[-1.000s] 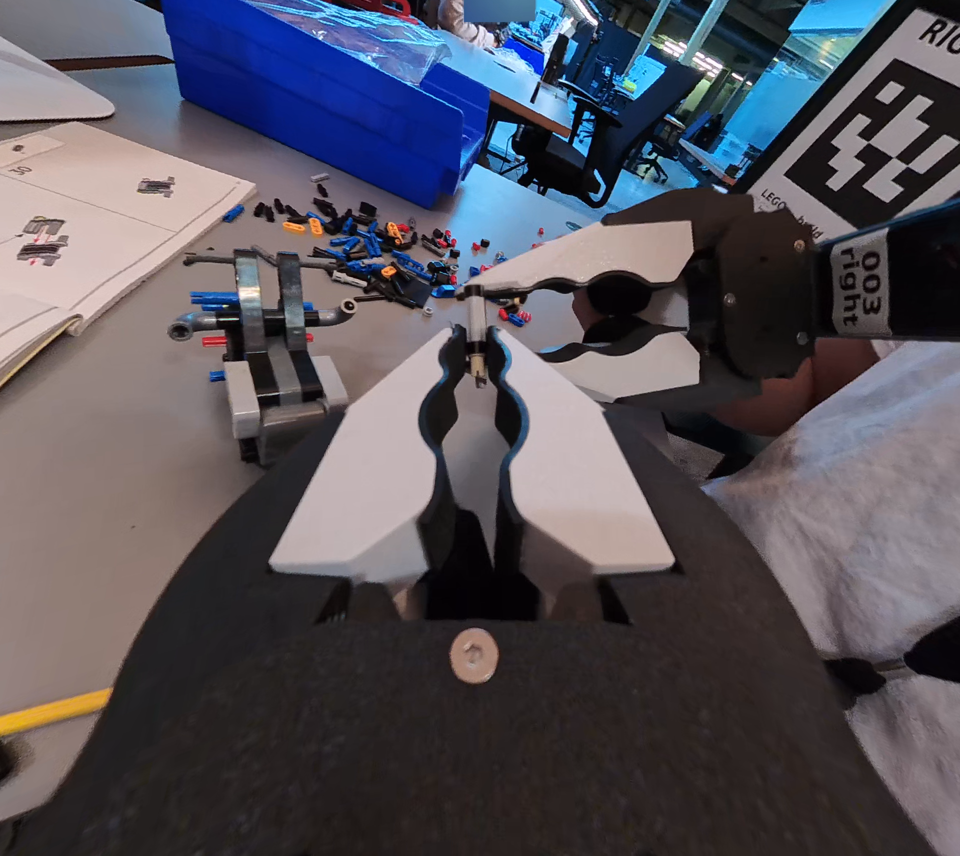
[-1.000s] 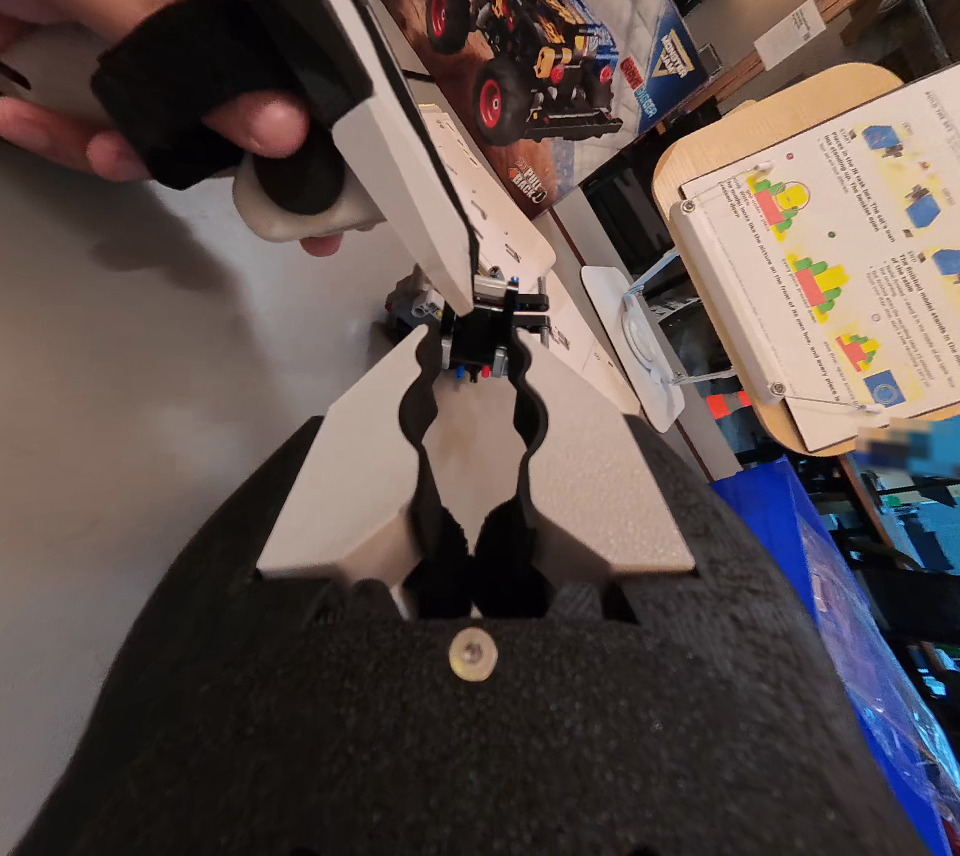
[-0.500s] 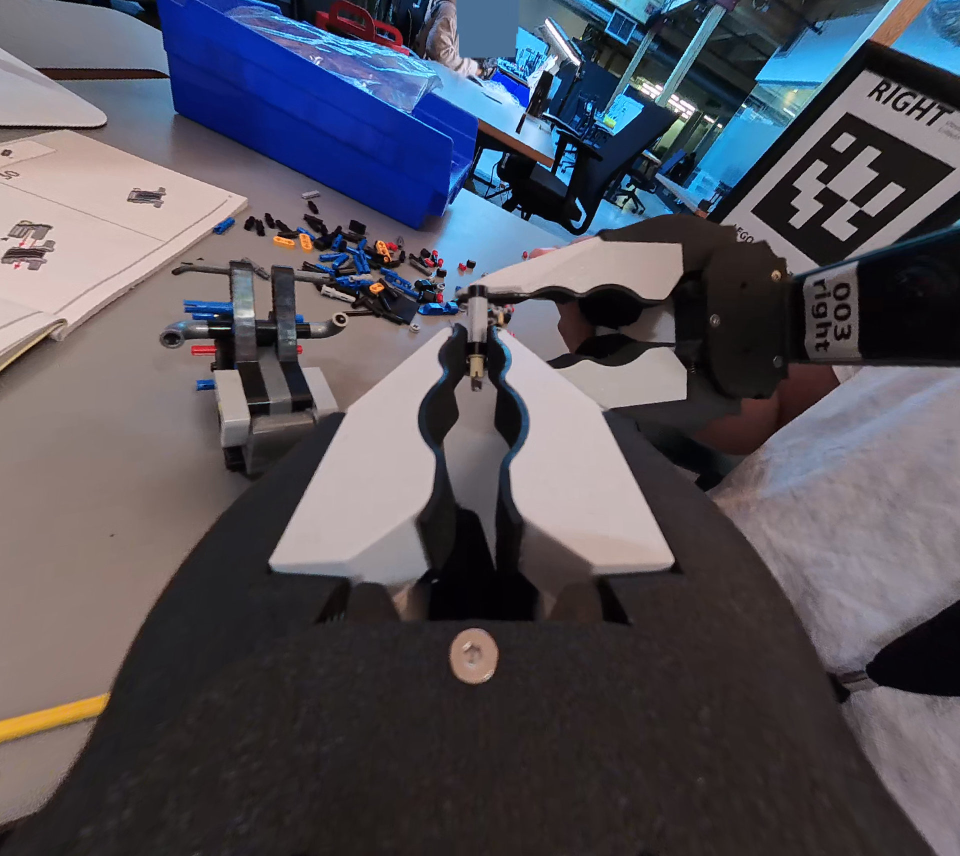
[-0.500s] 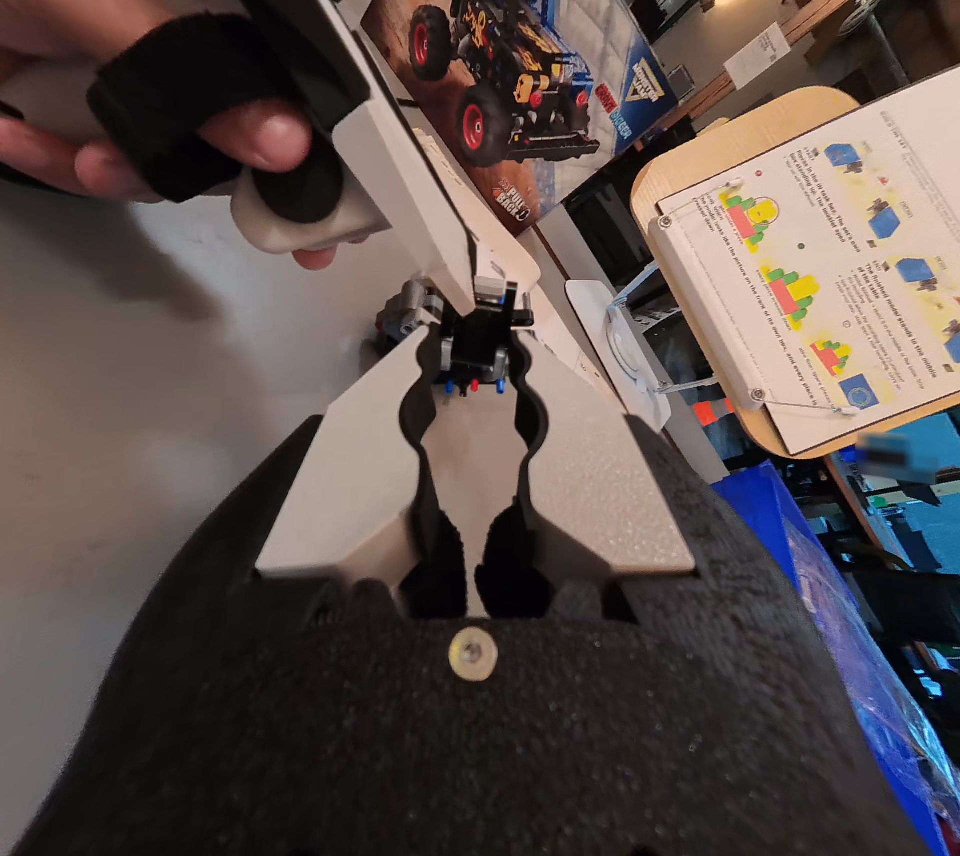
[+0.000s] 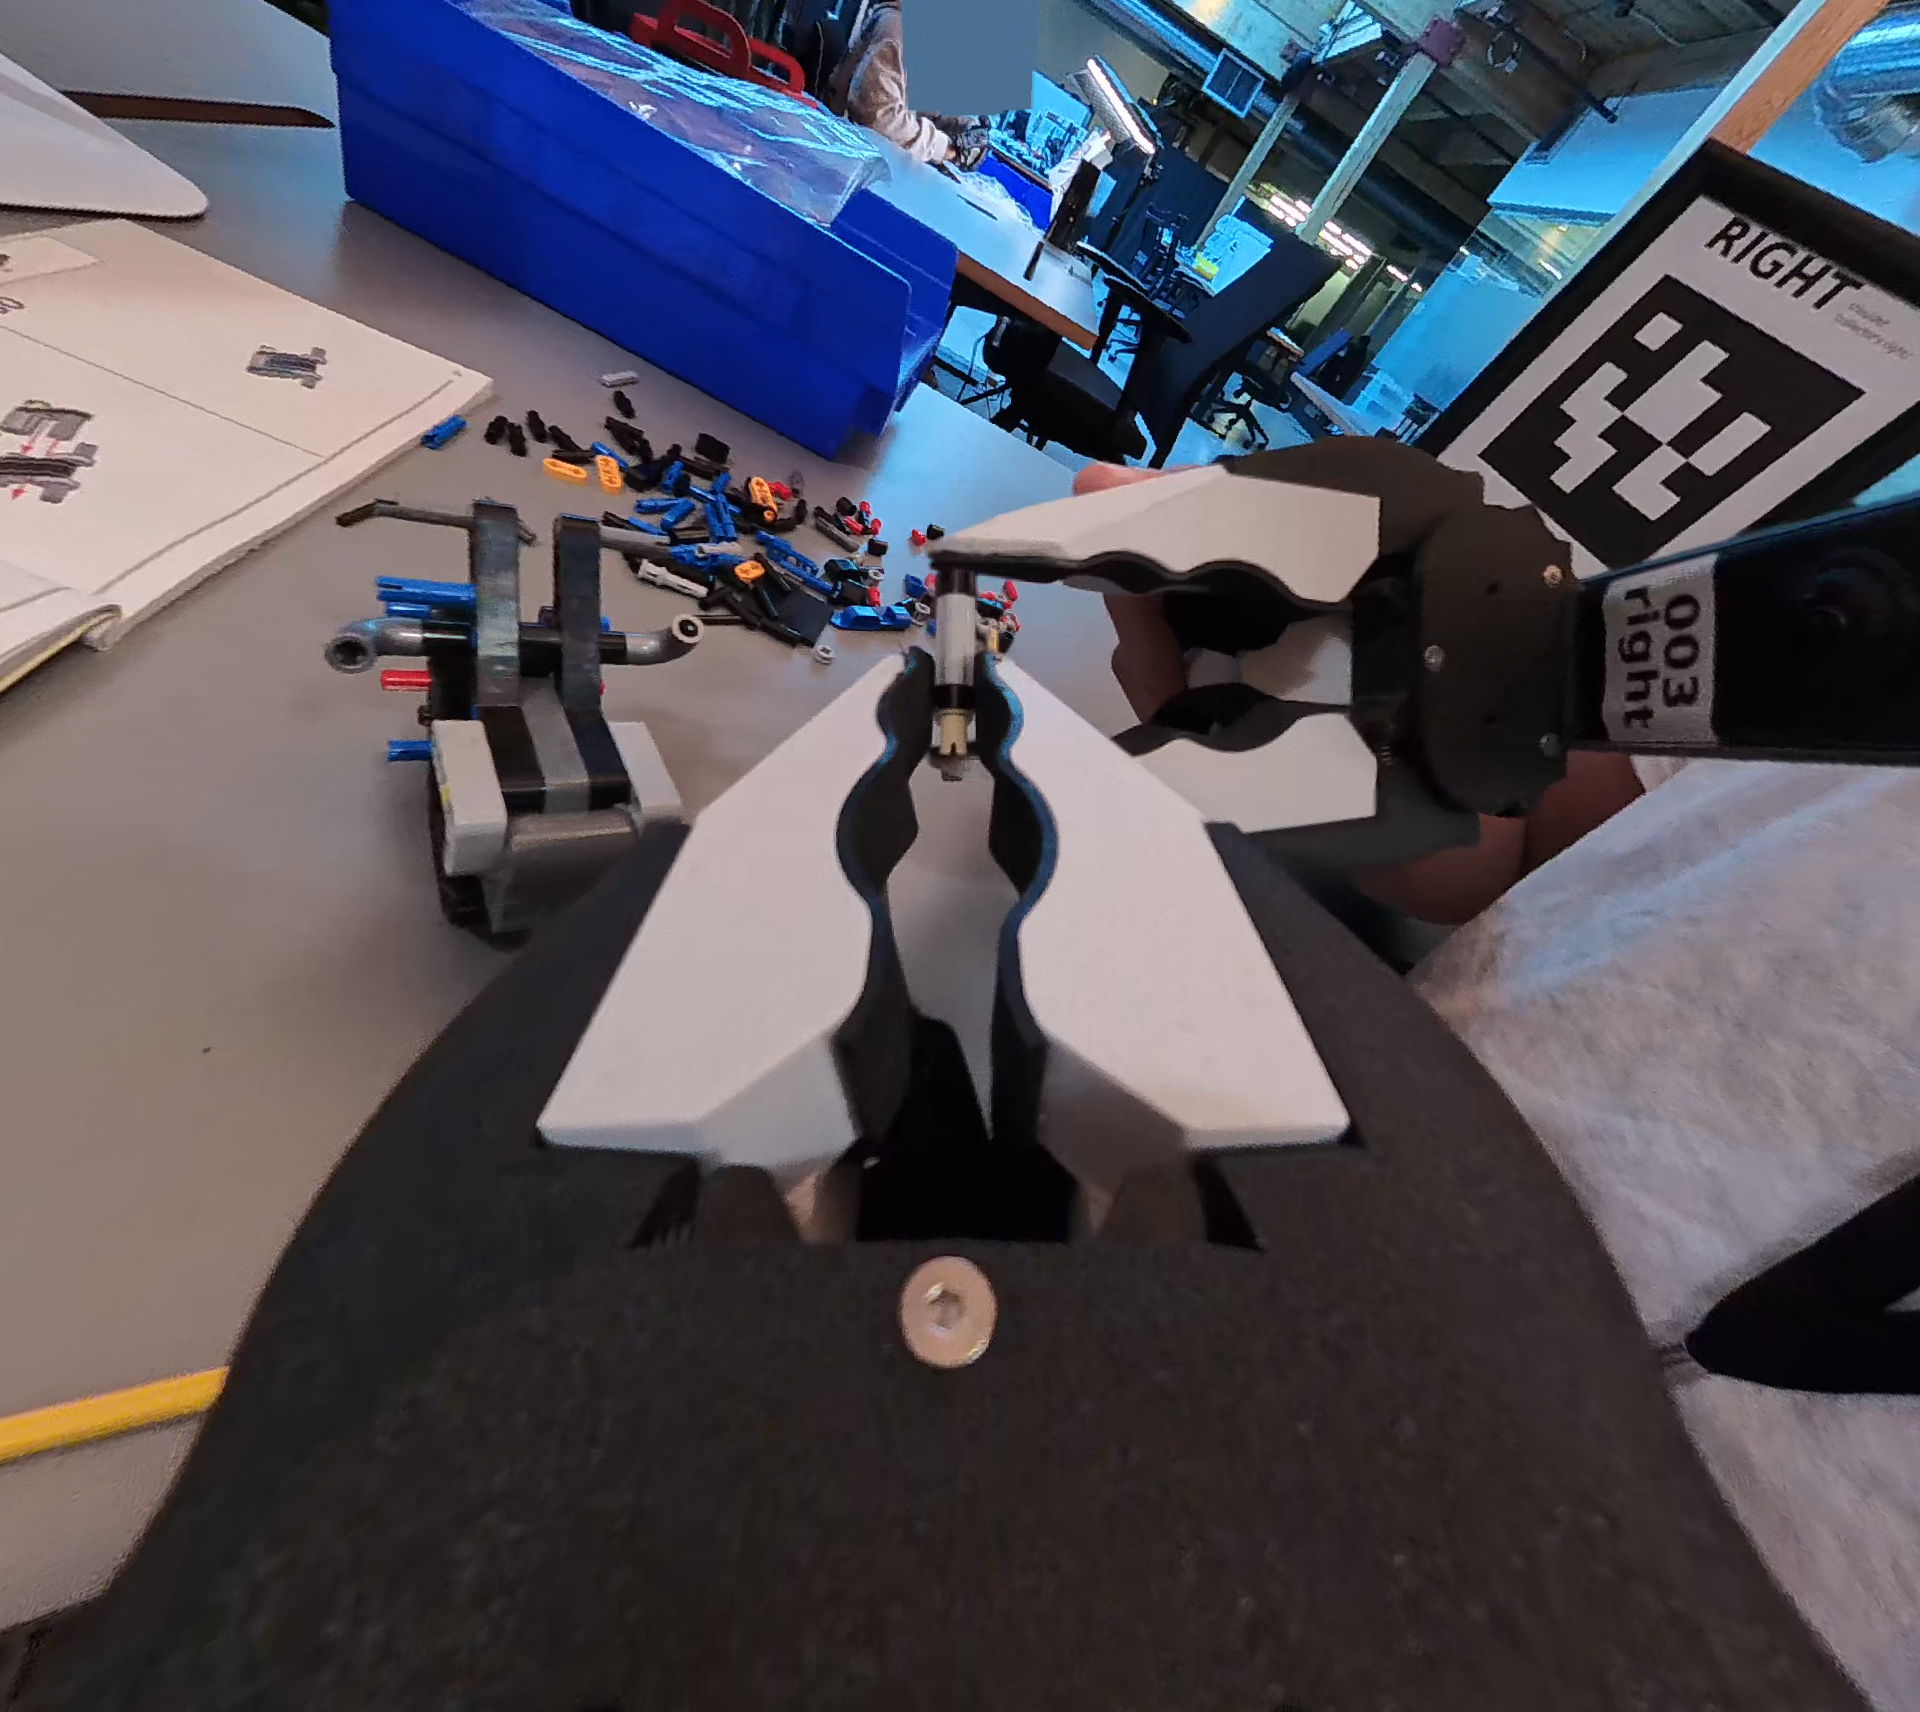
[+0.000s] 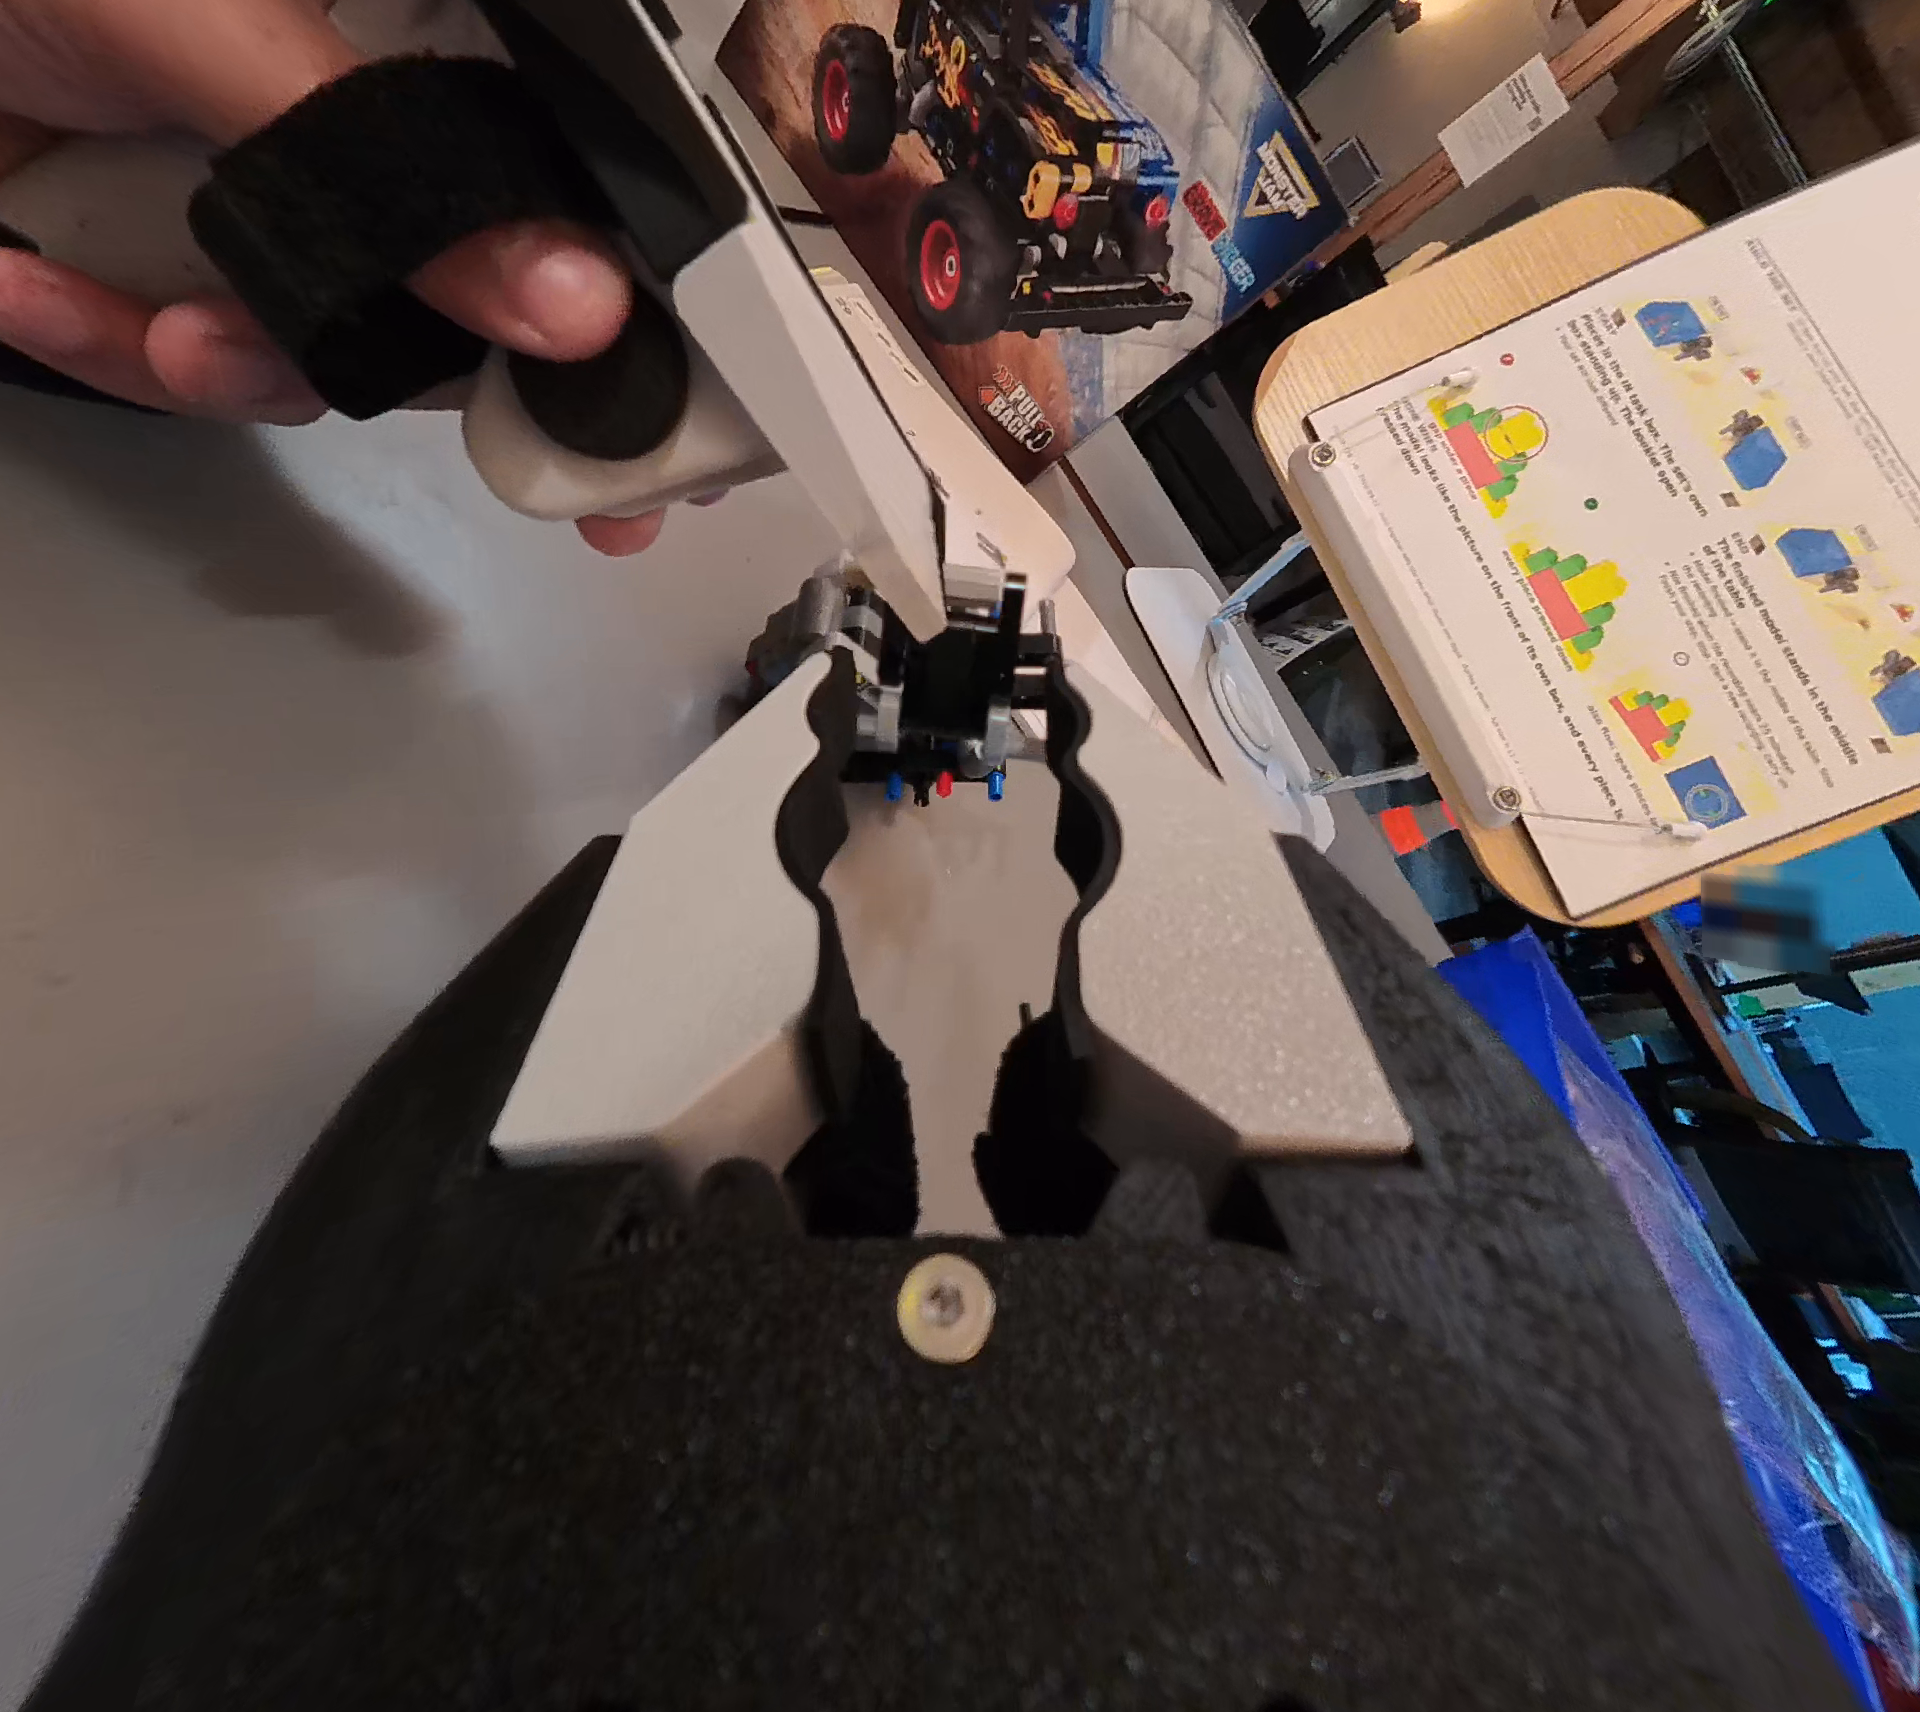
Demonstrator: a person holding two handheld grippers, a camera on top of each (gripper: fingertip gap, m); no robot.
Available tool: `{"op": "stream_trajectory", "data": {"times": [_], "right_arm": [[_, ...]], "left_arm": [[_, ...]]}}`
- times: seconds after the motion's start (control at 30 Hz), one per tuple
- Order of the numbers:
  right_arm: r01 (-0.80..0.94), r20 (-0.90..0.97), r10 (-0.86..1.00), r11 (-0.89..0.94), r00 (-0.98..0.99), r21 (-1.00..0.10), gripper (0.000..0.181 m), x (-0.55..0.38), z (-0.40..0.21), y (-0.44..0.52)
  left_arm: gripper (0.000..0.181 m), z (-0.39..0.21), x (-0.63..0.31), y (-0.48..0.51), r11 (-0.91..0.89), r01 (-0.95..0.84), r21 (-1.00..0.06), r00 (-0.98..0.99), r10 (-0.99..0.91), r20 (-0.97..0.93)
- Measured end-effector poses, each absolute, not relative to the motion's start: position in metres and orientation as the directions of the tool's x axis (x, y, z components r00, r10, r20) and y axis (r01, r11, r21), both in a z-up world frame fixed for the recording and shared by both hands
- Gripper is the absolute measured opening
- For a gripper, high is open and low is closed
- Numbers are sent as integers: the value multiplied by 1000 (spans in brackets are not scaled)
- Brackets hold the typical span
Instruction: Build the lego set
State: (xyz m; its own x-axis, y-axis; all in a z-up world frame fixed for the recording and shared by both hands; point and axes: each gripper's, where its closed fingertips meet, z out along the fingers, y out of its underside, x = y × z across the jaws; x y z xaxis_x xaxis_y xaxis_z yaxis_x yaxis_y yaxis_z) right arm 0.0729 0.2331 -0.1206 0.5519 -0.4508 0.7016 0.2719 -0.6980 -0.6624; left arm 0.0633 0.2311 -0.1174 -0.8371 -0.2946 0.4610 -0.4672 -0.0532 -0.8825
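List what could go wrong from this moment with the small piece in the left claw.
1. The left claw pinches the small white-and-black piece only at its tips, so it may slip or twist out.
2. One finger of the open right claw rests on the piece's top; pressing off-centre may tip it.
3. If dropped, it may get lost among the loose pieces on the table.

The right gripper (image 6: 940,706) has opened its jaws wider beside the left gripper (image 5: 954,691).

Each camera sits just behind its own gripper's fingers, looking forward along them, close above the grey table (image 5: 156,883). Both views share the half-built model (image 5: 520,706) on it.
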Motion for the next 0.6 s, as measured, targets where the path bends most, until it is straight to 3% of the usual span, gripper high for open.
{"op": "stream_trajectory", "data": {"times": [0.43,0.6], "right_arm": [[285,761,-375,-767,529,-576,25,78,-132,234],[224,664,-444,-704,601,-673,29,82,-132,238]], "left_arm": [[6,-126,61,228,-4,-464,-886,-839,-317,441],[5,-126,66,230,-45,-522,-851,-808,-291,511]]}}
